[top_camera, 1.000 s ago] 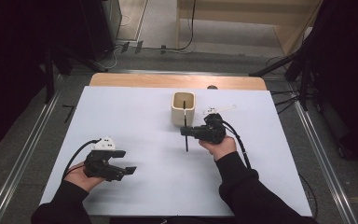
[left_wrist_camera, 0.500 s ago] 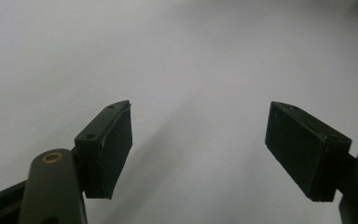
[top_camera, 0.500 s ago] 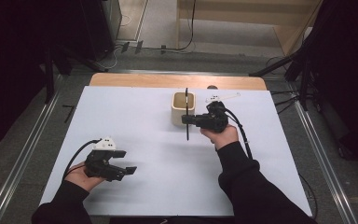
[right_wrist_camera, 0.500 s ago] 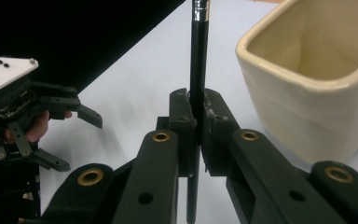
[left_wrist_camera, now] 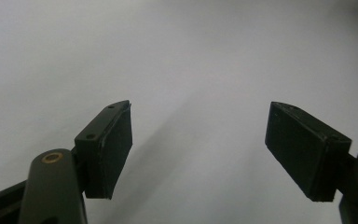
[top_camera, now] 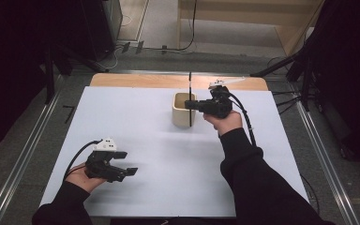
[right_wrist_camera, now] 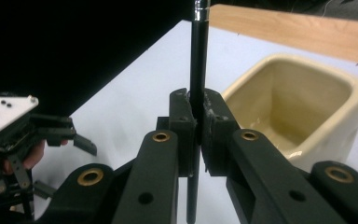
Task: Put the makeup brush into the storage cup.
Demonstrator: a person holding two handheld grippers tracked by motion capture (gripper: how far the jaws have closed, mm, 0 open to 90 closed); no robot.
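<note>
While my right gripper pinches the black pen about halfway along its barrel, I judge the step in hand to be the carry: bringing the pen over the cream cup so it can go in. In the right gripper view the pads press together on the barrel, and the pen stands close to upright, its silver-ringed top running out of the frame above and its lower end hanging free below the jaws. From the high view the pen crosses in front of the cup's right side; its lower tip seems to sit near the front wall, though I cannot tell whether it is above the rim or just outside it. The cup shows an open, bare interior just beside my jaws.

My left gripper rests low on the white table, well apart from the cup, its jaws spread with nothing between them.

Next, I think, the tip must clear the rim and line up over the opening, staying upright. Then I lower it, and loosen the pinch only once the tip is well inside, or the pen may tip out.
</note>
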